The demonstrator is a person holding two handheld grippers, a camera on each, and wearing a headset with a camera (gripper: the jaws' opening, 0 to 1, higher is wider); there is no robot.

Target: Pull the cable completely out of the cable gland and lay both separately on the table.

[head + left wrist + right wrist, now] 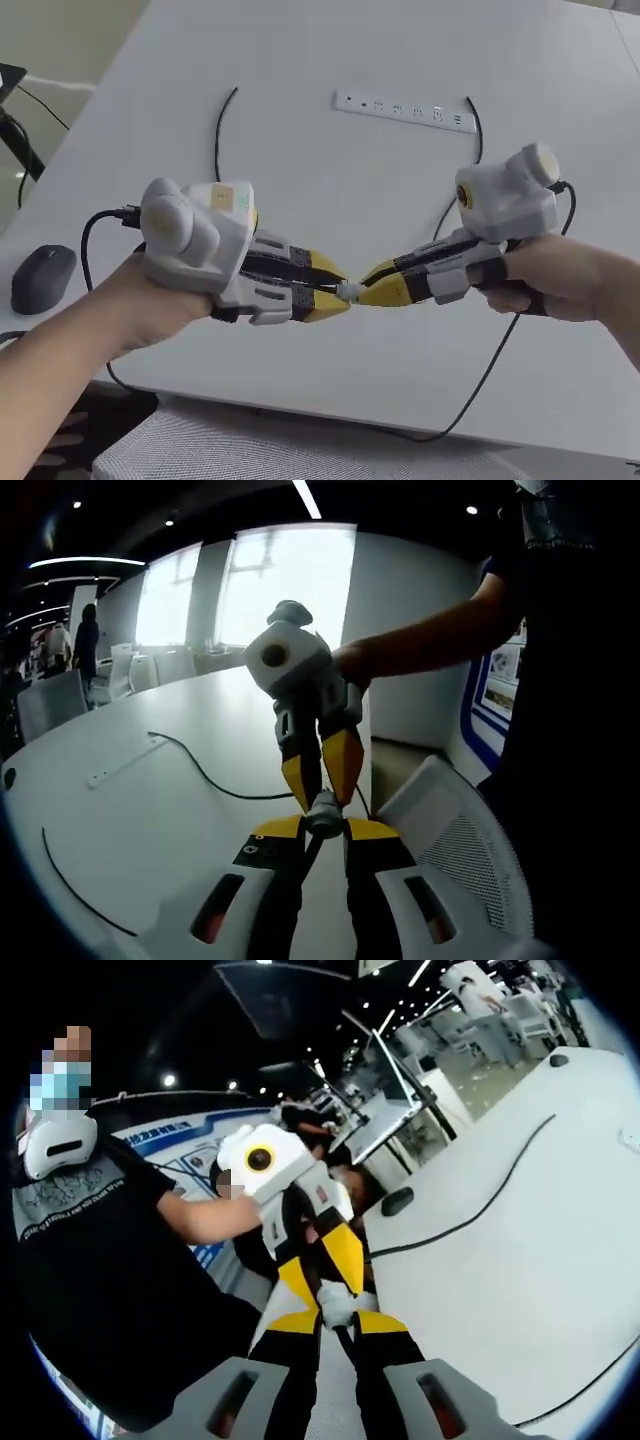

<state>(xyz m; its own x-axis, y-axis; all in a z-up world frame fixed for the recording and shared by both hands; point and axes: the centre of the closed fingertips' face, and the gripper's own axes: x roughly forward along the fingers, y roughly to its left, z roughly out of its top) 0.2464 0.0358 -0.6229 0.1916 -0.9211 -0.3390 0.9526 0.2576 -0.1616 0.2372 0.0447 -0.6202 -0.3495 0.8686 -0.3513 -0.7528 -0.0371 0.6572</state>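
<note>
Above the white table's near edge, my two grippers meet tip to tip. A small whitish cable gland (351, 291) sits between them. My right gripper (369, 284) comes in from the right and is shut on the gland. My left gripper (338, 291) is shut on the thin black cable (328, 288) that runs out of the gland and back between its yellow jaws. The left gripper view has the gland (323, 815) at my left gripper (322, 832) tips, the cable (309, 852) trailing below. In the right gripper view the gland (338, 1306) sits at my right gripper (339, 1320).
A white power strip (405, 110) lies at the table's (330, 190) far side. Loose black cables (222, 130) curve across the top, and another cable (492, 362) hangs over the near edge. A grey mouse (43, 278) rests at the left. A mesh chair (250, 450) stands below.
</note>
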